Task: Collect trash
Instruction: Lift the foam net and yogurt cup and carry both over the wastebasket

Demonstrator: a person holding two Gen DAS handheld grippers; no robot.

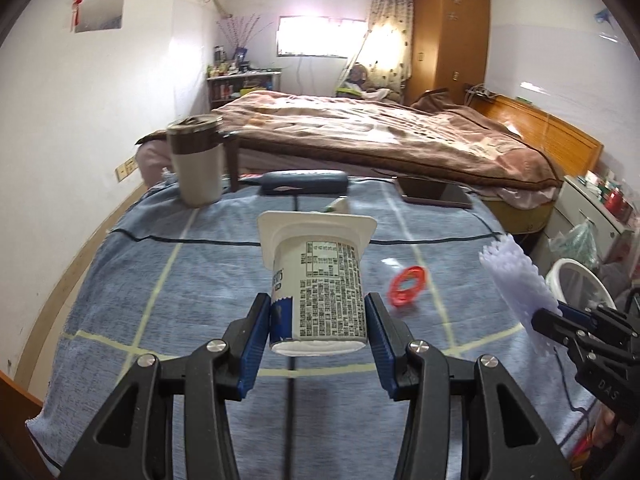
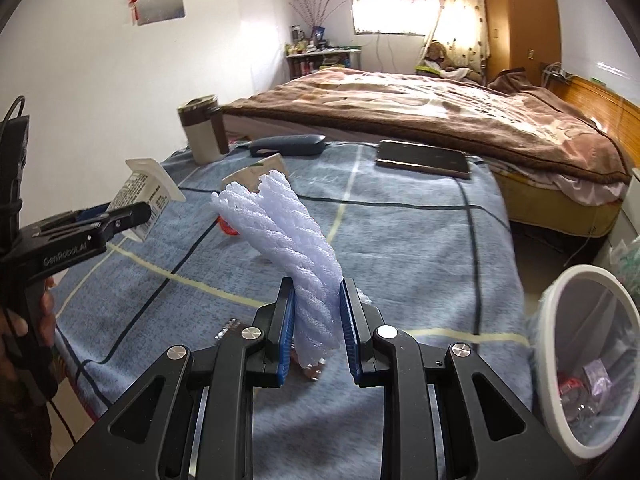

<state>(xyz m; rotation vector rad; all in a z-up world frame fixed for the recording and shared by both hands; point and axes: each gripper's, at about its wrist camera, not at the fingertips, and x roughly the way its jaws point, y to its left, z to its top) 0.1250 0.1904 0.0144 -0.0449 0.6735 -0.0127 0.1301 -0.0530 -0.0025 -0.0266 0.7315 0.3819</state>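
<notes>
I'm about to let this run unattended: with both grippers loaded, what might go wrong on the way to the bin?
1. The left gripper pinches the yogurt cup low near its base, so it may tip out.
2. The foam net in the right gripper is soft and could slip.
3. The trash bin is off to the side; drops may miss.

A table draped in a blue checked cloth [image 1: 168,280] holds a brown-and-cream tumbler [image 1: 197,160], a dark glasses case [image 1: 304,182] and a flat tablet [image 1: 436,192] along its far edge. Behind it stands a bed with a brown blanket [image 1: 380,136], and a tall wooden wardrobe [image 1: 452,36] rises beside a bright curtained window [image 1: 320,36].
</notes>
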